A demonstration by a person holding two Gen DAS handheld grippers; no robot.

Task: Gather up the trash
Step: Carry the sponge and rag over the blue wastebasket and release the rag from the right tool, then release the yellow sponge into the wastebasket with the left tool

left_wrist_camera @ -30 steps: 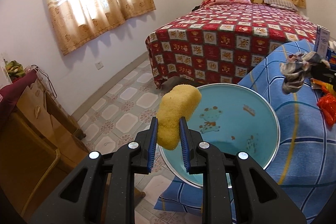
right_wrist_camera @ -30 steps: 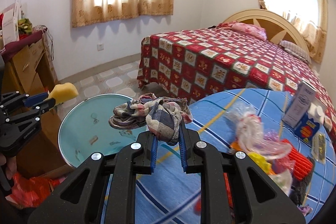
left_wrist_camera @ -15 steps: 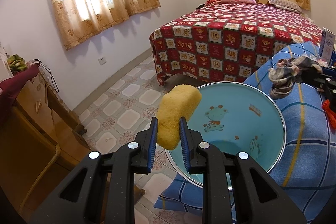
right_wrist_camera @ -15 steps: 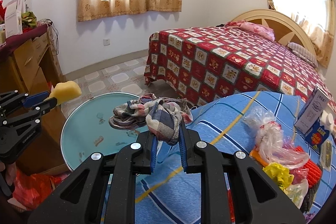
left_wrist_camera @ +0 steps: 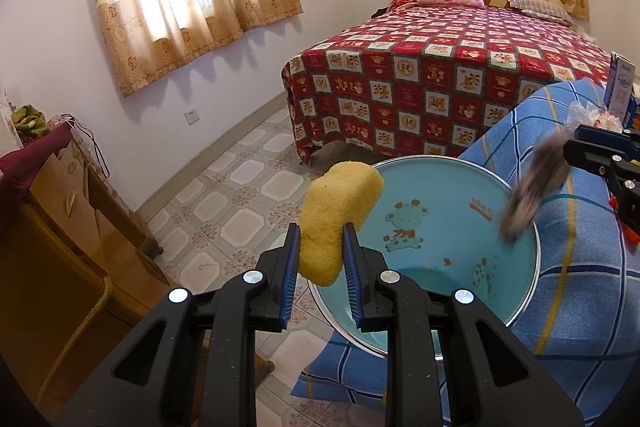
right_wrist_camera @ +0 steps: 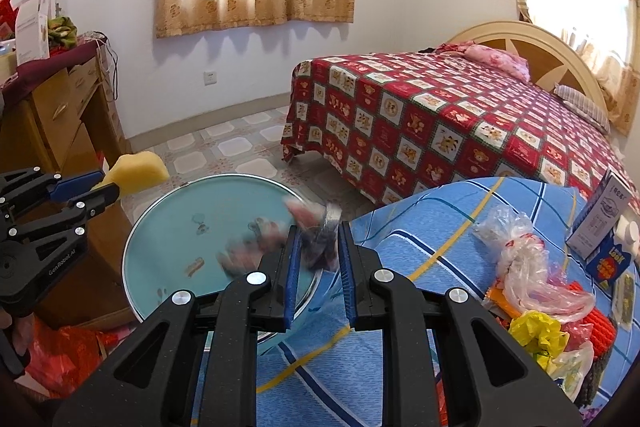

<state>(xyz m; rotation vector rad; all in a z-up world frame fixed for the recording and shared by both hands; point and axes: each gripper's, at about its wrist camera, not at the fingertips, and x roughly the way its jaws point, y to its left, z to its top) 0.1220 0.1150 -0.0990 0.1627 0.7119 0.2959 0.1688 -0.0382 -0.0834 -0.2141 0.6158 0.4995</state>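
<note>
The left tongs [left_wrist_camera: 320, 247] pinched a yellow sponge [left_wrist_camera: 336, 215], its lower end squeezed between the blue pads while the rest stood up above them. The sponge hung over the near left rim of a round blue basin [left_wrist_camera: 440, 227] that had cartoon animals printed inside. The basin sat at the edge of a tabletop [left_wrist_camera: 580, 287] covered with a blue checked cloth, partly jutting past that edge over the tiled floor [left_wrist_camera: 240, 203].

The right tongs [right_wrist_camera: 318, 255] pinched a checked rag [right_wrist_camera: 316, 243] between their pads (the rag was smeared by motion blur, so its shape was hard to read). Its loose part trailed left over the basin [right_wrist_camera: 168, 227], above the basin's right side. In the left view the same rag [left_wrist_camera: 532, 187] showed as a blurred streak hanging from the right tongs [left_wrist_camera: 568, 151] above the basin's far right rim.

Further right on the cloth lay a heap of trash: a crumpled clear bag [right_wrist_camera: 520, 267], a yellow wad [right_wrist_camera: 536, 331], and something orange-red and ribbed [right_wrist_camera: 600, 331]. A white carton [right_wrist_camera: 600, 219] stood upright just behind them. A bed [right_wrist_camera: 440, 123] with a red patterned cover stood beyond.
</note>
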